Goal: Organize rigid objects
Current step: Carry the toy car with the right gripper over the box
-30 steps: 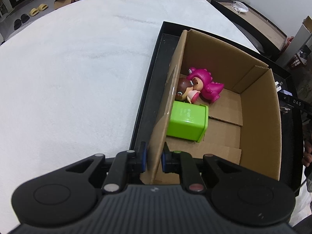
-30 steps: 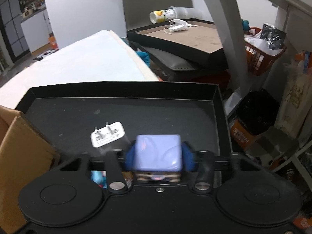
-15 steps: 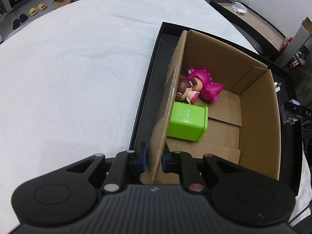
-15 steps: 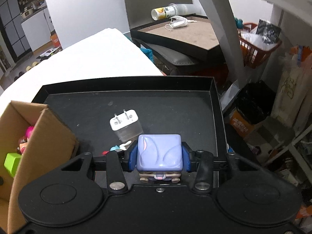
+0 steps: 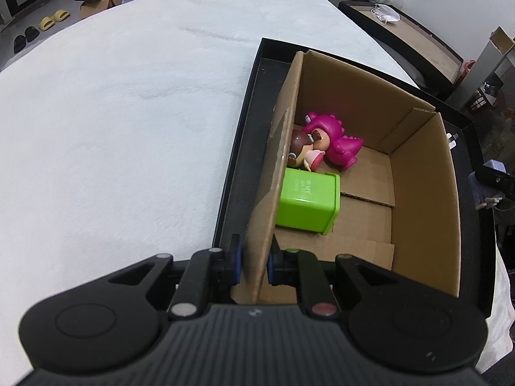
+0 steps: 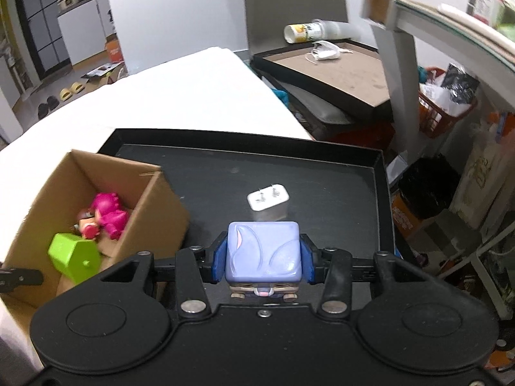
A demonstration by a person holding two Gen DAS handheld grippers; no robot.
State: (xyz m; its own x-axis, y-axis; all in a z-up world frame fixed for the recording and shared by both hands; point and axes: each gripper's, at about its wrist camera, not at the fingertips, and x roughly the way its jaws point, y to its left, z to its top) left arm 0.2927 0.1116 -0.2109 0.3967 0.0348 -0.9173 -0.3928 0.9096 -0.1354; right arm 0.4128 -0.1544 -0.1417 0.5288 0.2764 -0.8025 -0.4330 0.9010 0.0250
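My left gripper is shut on the near left wall of an open cardboard box that stands in a black tray. Inside the box lie a pink dinosaur figure, a small brown-haired doll and a green block-shaped container. My right gripper is shut on a lavender cube-shaped toy figure, held above the tray, right of the box. The right gripper shows at the left wrist view's right edge.
A white plug adapter lies on the tray beyond the held toy. White bedding spreads to the left. Beyond stand another tray with a paper cup, an orange basket and floor clutter at right.
My right gripper has risen and swung left with the lavender toy, so the box and its contents now show in its view. My left gripper has stayed put on the box wall.
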